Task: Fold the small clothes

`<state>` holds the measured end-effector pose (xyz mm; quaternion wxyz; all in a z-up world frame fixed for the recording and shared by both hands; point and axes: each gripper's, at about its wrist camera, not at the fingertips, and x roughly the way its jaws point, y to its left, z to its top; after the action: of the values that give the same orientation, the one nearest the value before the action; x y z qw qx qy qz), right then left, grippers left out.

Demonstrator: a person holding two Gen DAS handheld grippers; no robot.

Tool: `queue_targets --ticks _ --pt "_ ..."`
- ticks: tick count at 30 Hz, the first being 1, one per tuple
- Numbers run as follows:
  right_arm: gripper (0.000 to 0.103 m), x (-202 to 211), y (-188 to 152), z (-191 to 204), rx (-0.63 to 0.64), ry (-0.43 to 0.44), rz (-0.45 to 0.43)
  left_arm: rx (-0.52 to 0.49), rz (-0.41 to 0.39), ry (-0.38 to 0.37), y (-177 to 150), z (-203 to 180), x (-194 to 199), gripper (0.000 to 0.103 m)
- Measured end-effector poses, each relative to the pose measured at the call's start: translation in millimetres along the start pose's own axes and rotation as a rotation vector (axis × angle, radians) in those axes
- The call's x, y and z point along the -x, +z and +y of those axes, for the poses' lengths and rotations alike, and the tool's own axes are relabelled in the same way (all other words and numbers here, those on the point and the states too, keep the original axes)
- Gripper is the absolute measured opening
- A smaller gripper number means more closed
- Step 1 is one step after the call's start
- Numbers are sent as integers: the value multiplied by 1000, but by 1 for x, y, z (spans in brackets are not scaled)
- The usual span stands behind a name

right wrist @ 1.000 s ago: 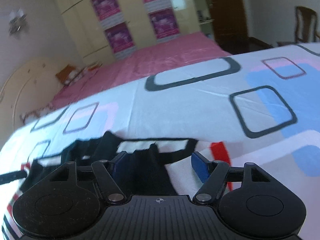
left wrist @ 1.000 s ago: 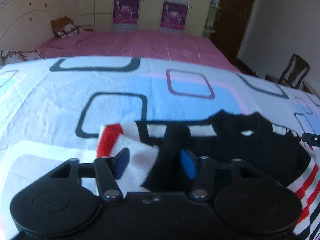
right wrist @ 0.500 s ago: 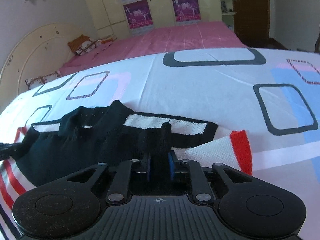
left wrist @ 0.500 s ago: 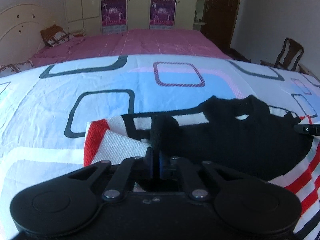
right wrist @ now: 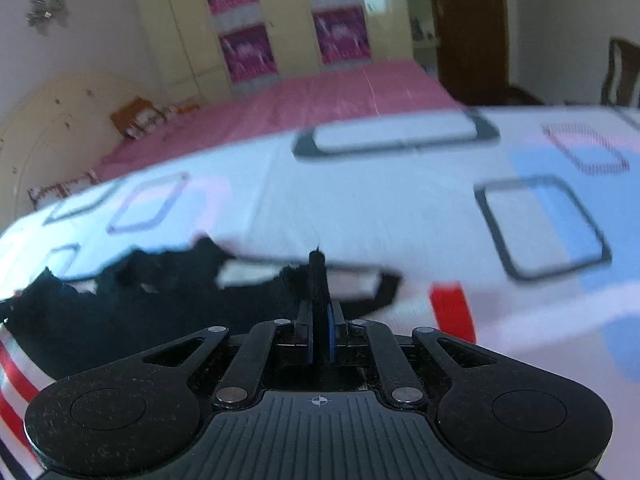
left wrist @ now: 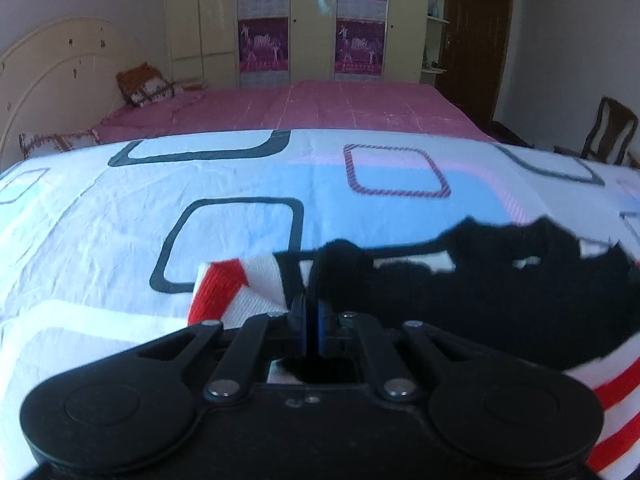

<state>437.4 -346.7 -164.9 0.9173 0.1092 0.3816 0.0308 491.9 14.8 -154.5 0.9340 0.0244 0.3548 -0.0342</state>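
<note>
Left tool clamped tight on black sleeve fabric of small sweater, near red-and-white cuff. Right tool likewise pinching black fold at other sleeve. Sweater spread between both on patterned bedsheet, partly lifted. Right view blurry.

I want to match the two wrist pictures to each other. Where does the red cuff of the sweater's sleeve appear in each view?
Left wrist view: one red cuff sits low and left of centre, left of the left gripper, which is shut on the black sweater.
Right wrist view: a red cuff, blurred, lies right of the right gripper; whether it is the same cuff is unclear.
Shared landmark: the pink bed.
</note>
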Motion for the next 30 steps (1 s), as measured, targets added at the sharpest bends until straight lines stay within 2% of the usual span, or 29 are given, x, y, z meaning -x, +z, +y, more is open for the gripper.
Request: queue_targets --ticks 3,8,10,11,12,17,21,26,30 --pt "6 1 1 0 1 -8 -4 -23 3 10 1 -3 0 8" --pt "8 11 1 7 0 -27 -43 0 7 23 3 3 4 37" --pt "22 19 3 9 4 -26 -66 28 3 23 2 8 10 62" --pt "39 23 3 11 6 -28 -78 37 -9 26 3 10 15 63" --pt "44 27 3 13 8 -26 -91 38 -20 30 3 10 19 63" --pt "44 43 -1 31 40 14 -106 43 -41 12 5 6 41 62" --pt "44 45 -11 51 92 33 -92 -9 -39 -25 5 -13 57 62" --pt "44 44 -21 75 122 75 -71 -35 -13 -89 1 -39 64 63" --pt "44 41 -24 91 134 100 -66 -60 3 -108 -6 -57 62 62"
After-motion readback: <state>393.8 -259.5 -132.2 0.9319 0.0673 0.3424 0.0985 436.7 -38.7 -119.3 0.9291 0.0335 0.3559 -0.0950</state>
